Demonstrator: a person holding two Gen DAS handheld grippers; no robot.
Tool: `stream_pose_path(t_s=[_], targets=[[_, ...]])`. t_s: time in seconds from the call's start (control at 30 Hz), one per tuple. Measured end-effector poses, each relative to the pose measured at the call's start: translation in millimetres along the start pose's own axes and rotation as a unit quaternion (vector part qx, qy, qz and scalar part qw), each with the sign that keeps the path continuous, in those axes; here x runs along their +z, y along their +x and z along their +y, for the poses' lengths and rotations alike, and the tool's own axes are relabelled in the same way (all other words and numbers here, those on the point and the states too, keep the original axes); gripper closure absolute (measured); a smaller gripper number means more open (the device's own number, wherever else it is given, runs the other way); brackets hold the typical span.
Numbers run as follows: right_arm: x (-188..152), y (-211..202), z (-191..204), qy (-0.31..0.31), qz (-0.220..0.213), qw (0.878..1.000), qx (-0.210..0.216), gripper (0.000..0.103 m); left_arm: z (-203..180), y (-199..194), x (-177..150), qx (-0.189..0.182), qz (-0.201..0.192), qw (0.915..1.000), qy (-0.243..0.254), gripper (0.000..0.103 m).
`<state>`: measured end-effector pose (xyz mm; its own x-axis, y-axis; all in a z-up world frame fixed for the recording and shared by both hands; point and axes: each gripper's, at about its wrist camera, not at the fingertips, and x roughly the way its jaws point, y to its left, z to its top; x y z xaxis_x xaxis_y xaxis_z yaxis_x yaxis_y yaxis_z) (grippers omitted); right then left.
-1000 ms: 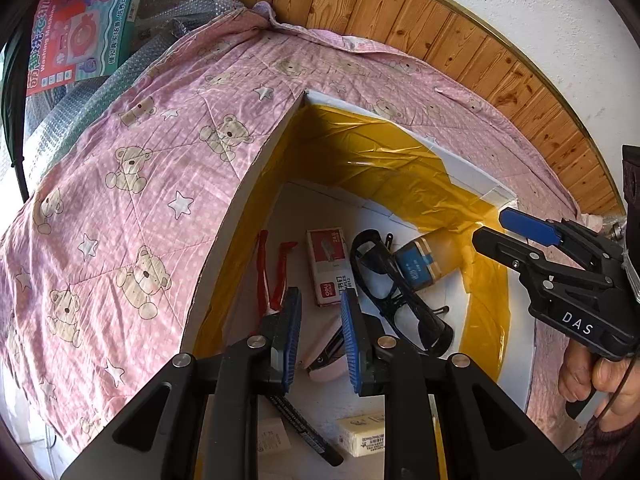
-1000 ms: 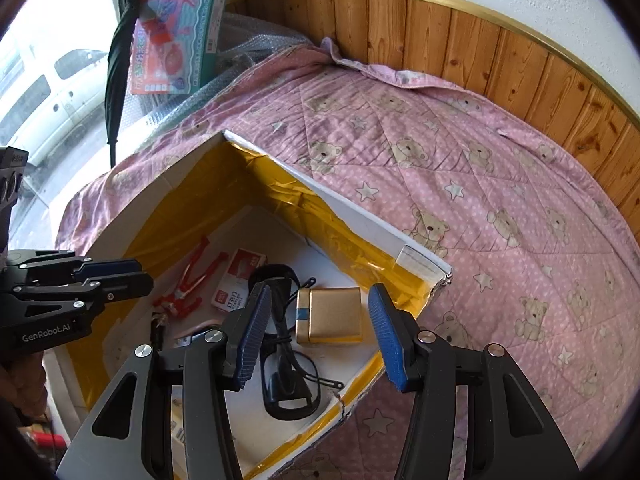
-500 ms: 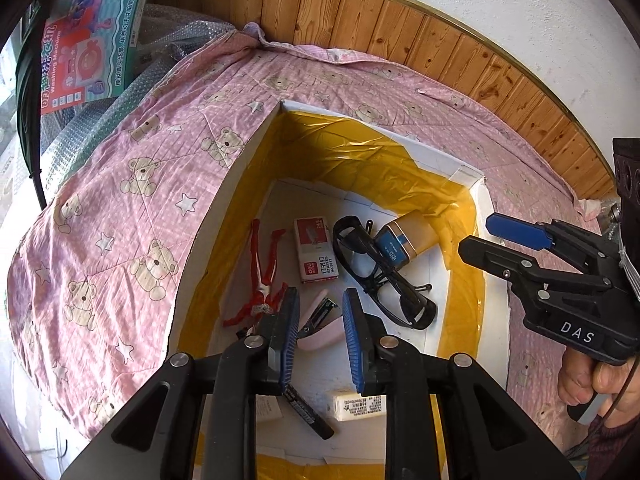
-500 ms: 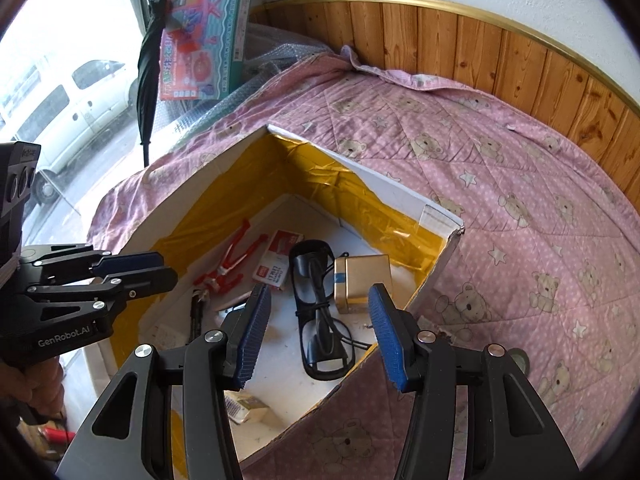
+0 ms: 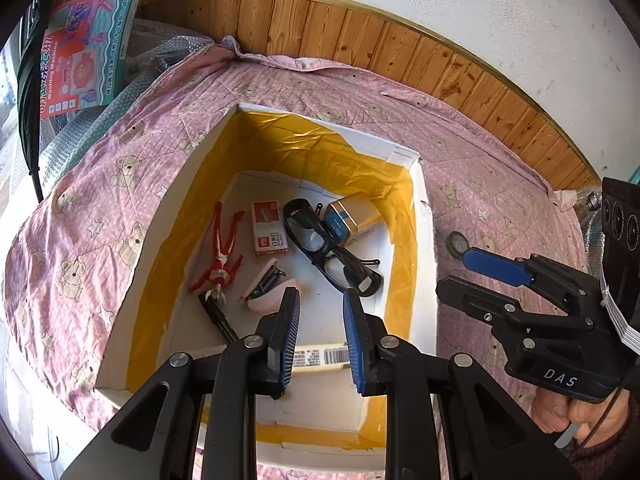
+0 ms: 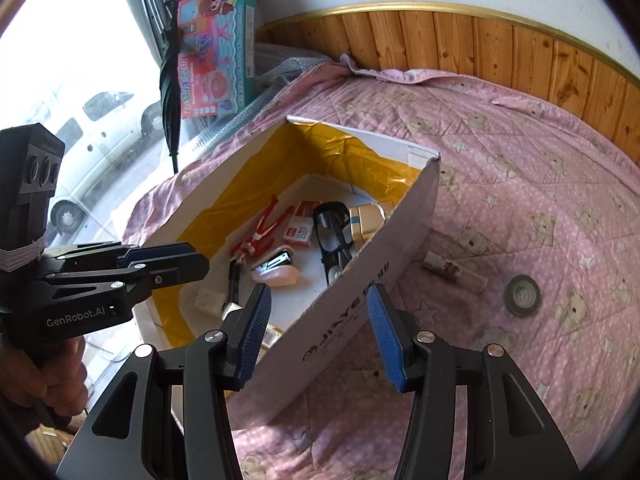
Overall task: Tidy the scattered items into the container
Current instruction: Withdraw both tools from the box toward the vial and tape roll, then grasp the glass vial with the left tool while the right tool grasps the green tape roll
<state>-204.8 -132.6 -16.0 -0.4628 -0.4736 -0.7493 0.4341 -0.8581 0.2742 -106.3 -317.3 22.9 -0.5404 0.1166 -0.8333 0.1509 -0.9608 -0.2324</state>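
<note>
With both the left gripper (image 5: pixel 320 336) and right gripper (image 6: pixel 316 332) parted and empty, the tape roll (image 6: pixel 523 295) and small tube (image 6: pixel 454 271) lie outside the box (image 6: pixel 360 292), whose near wall risks obstructing the right gripper's reach

Box (image 6: pixel 352 320), tape roll (image 6: pixel 522 295) on quilt (image 6: pixel 540 184)
</note>
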Motion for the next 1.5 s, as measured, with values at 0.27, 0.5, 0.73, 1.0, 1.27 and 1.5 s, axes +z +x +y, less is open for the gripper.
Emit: stream_pose_path(t_s=[0.27,0.5,0.73,1.0,1.27,1.5], targets=[[-44,-28,-26,0.042,-0.010,0.999,0.008,0.050,-46,-4,-28,-0.035,0.002,0.9992,0.020,0.079],[-73,-41,-67,0.088,-0.016,0.996,0.004,0.053,-102,-4,-42,-0.072,0.001,0.9955,0.062,0.078],[-85,-51,-106,0.117,-0.023,0.993,-0.010,0.053,-147,20,-39,-0.082,0.018,0.9944,0.064,0.064],[-75,-51,-150,0.135,-0.033,0.989,-0.047,0.053,-174,63,-10,-0.065,0.026,0.9969,0.036,0.057],[-50,-16,-190,0.142,-0.017,0.986,-0.084,0.075,-163,137,21,-0.048,0.071,0.9946,-0.059,0.055],[-31,29,-213,0.120,0.007,0.987,-0.111,0.075,-146,198,38,0.008,0.093,0.9902,-0.104,0.055]])
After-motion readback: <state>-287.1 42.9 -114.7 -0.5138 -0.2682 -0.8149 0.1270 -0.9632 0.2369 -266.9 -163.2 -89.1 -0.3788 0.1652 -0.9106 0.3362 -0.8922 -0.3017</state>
